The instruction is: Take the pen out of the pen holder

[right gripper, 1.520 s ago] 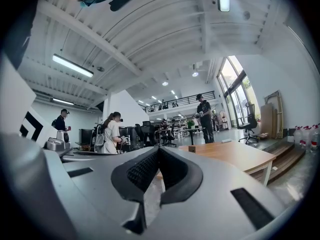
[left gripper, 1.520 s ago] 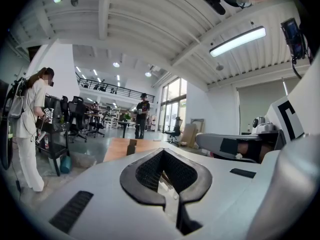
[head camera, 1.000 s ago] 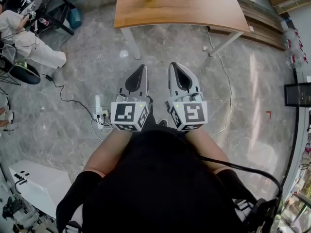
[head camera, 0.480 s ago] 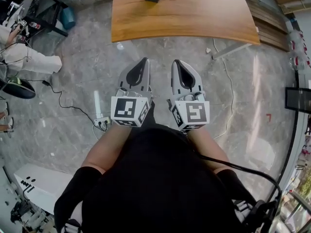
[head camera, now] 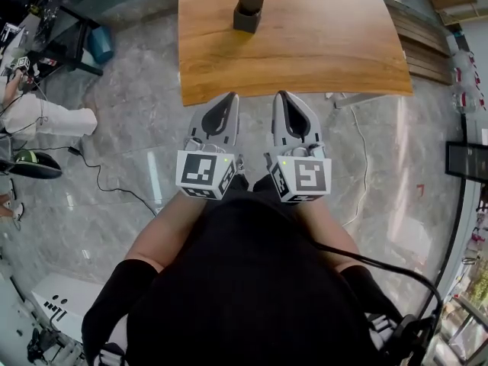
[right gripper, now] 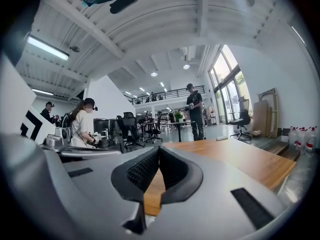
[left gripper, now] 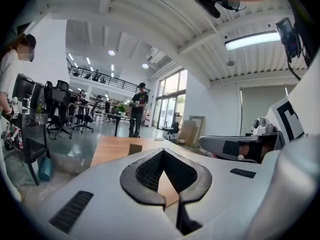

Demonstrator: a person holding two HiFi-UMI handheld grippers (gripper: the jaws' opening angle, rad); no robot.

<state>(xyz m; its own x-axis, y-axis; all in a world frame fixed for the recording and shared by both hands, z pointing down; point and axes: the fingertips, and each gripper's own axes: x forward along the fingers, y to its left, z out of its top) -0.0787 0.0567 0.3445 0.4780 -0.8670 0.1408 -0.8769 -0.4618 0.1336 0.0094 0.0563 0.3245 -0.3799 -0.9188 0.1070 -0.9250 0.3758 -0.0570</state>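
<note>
Pen holder [head camera: 248, 11], a small dark square-sided box, is standing on the orange-brown wooden table [head camera: 335, 44]. The pen is too small to be picked out in any view and is presumably sitting inside the pen holder.

The grey left gripper [head camera: 228, 97] is hovering well short of the pen holder, on its near side and slightly left, with its jaws pressed together on nothing. The grey right gripper [head camera: 282, 96] is hanging just beside it, near-right of the pen holder, and is likewise clenched and empty.

The step in hand is looking like the approach. To do it well, one gripper should be spreading its jaws before arriving above the pen holder. It should then be closing on the pen's shaft above the rim and lifting straight up. The other gripper could be steadying the pen holder, which may be tipping easily.
</note>
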